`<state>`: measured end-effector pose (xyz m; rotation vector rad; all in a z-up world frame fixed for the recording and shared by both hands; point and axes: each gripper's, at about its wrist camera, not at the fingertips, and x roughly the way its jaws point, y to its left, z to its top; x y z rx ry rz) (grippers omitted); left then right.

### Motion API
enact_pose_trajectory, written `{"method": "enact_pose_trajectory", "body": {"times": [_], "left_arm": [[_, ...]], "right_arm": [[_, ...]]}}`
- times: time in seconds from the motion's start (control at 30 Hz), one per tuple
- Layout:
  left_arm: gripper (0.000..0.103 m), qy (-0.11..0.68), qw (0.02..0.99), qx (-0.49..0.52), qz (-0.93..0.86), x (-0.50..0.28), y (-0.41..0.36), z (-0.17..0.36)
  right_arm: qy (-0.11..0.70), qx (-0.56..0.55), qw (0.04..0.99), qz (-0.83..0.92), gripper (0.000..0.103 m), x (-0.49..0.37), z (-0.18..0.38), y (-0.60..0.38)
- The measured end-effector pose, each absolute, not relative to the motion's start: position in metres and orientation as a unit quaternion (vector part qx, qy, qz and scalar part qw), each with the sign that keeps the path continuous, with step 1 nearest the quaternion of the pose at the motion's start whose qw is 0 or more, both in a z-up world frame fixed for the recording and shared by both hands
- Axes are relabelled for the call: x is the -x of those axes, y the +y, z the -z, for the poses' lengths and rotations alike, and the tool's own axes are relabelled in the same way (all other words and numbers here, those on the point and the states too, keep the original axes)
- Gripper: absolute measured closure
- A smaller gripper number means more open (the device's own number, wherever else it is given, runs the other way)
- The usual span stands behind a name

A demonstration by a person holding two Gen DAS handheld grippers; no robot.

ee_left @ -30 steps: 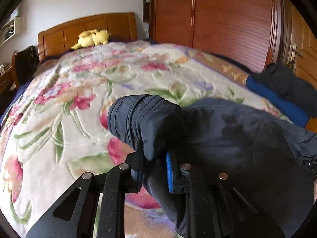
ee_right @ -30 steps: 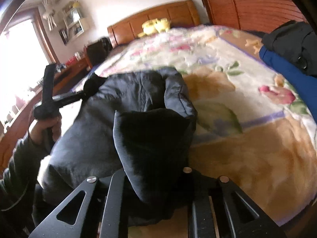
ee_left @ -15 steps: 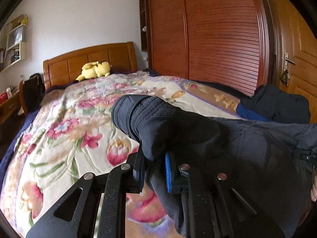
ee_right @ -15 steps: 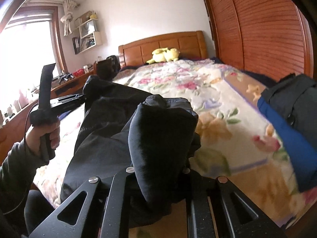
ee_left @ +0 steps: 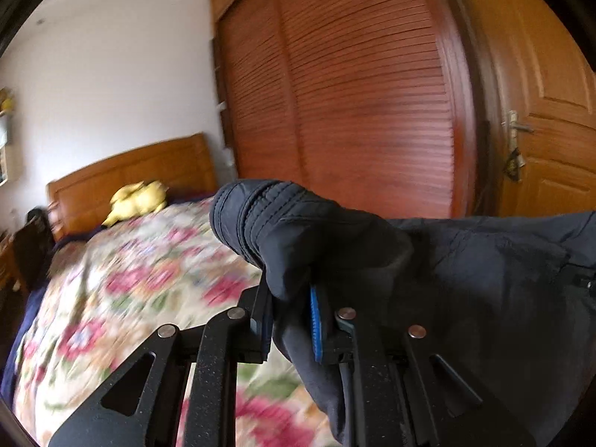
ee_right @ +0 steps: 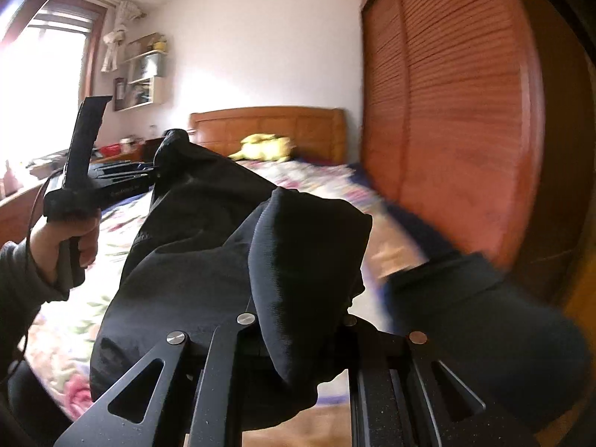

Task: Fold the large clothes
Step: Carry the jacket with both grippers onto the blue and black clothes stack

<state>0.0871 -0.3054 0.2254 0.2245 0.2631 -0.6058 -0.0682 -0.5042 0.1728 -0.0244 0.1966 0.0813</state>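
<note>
A dark navy padded jacket (ee_left: 484, 272) hangs in the air between both grippers, above the flowered bed (ee_left: 123, 298). My left gripper (ee_left: 290, 320) is shut on a bunched corner of it, a stitched cuff (ee_left: 253, 216) sticking up past the blue-padded fingers (ee_left: 316, 331). In the right wrist view my right gripper (ee_right: 298, 331) is shut on another thick fold of the jacket (ee_right: 208, 260), which hides its fingertips. The left gripper (ee_right: 156, 177) shows there too, gripped by a hand (ee_right: 74, 238) at the left, holding the far end.
A slatted wooden wardrobe (ee_left: 354, 93) stands along the right side of the bed, and a door (ee_left: 547, 111) beyond it. Dark folded clothes (ee_right: 484, 316) lie on the bed's near right corner. A yellow plush toy (ee_left: 138, 201) sits by the headboard (ee_right: 268, 126). Shelves and a desk line the left wall.
Both grippers rose well above the bed with the jacket still clamped. The garment lifted off the quilt and now hangs stretched between them; the views tilted upward toward wardrobe and ceiling.
</note>
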Motion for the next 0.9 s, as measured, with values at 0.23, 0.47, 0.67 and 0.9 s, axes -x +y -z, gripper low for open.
{"method": "enact_pose_trajectory", "body": {"times": [0.23, 0.47, 0.67, 0.9], "left_arm": [[0.086, 0.111, 0.913, -0.109, 0.377, -0.087, -0.449, -0.258], [0.082, 0.189, 0.881, -0.169, 0.400, -0.108, -0.560, -0.197], [0.061, 0.216, 0.875, -0.159, 0.404, -0.102, -0.537, -0.165], [0.025, 0.209, 0.870, -0.118, 0.431, -0.063, -0.460, -0.165]], "right_arm": [[0.095, 0.037, 0.991, 0.085, 0.091, 0.120, -0.212, -0.606], [0.154, -0.001, 0.974, 0.164, 0.090, 0.133, -0.176, -0.674], [0.203, -0.046, 0.961, 0.183, 0.078, 0.125, -0.137, -0.701], [0.206, -0.068, 0.958, 0.188, 0.062, 0.144, -0.153, -0.701]]}}
